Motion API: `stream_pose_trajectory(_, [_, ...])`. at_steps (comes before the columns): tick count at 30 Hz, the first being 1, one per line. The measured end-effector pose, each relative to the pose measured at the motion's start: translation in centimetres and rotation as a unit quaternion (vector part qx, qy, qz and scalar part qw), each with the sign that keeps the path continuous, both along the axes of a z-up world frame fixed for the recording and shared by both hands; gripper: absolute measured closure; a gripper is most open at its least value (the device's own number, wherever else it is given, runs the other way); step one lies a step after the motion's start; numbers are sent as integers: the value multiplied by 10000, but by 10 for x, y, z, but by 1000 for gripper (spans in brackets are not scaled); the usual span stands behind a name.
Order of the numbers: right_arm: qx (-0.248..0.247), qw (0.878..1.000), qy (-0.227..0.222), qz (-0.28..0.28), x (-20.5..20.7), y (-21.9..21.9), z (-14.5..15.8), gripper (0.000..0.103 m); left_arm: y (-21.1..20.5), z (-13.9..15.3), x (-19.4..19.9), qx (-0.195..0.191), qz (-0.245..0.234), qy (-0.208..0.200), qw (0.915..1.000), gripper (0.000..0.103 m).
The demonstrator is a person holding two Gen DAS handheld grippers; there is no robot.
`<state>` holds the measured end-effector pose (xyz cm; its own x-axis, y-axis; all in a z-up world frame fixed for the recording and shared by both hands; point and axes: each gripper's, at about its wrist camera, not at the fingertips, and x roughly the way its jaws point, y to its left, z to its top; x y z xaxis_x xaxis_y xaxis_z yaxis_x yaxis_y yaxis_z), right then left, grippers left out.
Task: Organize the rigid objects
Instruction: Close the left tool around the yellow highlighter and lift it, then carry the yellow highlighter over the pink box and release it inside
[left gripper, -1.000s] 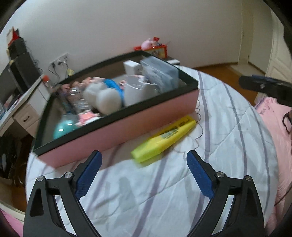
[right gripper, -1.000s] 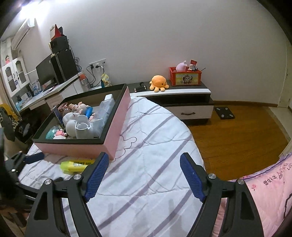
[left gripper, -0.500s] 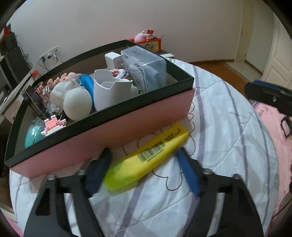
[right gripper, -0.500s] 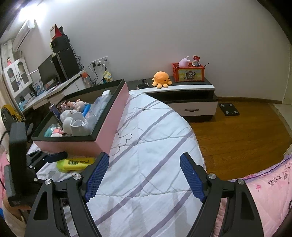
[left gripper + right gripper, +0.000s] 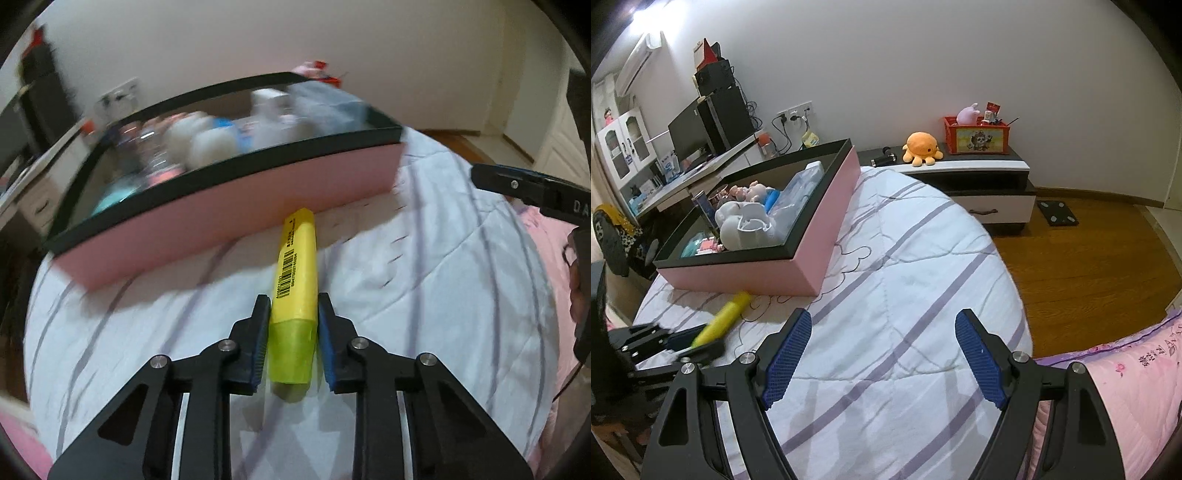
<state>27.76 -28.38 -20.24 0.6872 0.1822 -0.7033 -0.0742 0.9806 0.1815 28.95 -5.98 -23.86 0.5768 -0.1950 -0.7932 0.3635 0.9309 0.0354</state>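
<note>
Left wrist view: left gripper (image 5: 290, 341) jaws just closing, now clamped on cap end of highlighter (image 5: 295, 280), its far tip beside box (image 5: 229, 206) on bed (image 5: 424, 277); right wrist view: right gripper (image 5: 882, 358) jaws spread, empty, above bed, highlighter far left.

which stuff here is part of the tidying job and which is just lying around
In the job:
- yellow highlighter, on the bed, clamped at its cap end by the left gripper, whose jaws have just been closing
- pink box, already holding toys

Lying about:
- orange octopus plush
- red crate
- floor scale
</note>
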Motion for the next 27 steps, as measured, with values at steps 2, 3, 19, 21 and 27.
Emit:
stream_pose_trajectory(2, [-29,10000,22,14,1,4,-2,21,18,-1,-6,-22,248,34,9997,78])
stream_pose_trajectory(3, [-25,10000,27,29,1,5,-2,21,27,0,-8,-71,403,33,9992,78])
stream_pose_trajectory(19, [-188,9995,-241,-23,24,25,29,21,32,1,14,-88,391,-139,9991,77])
stream_pose_trajectory(21, [-338,9992,-233,-1,37,33,35,21,42,1,6,-32,391,-143,9991,77])
stream_pose_trajectory(27, [-569,9975,198,365,79,63,28,23,92,2,-4,119,849,-162,9962,77])
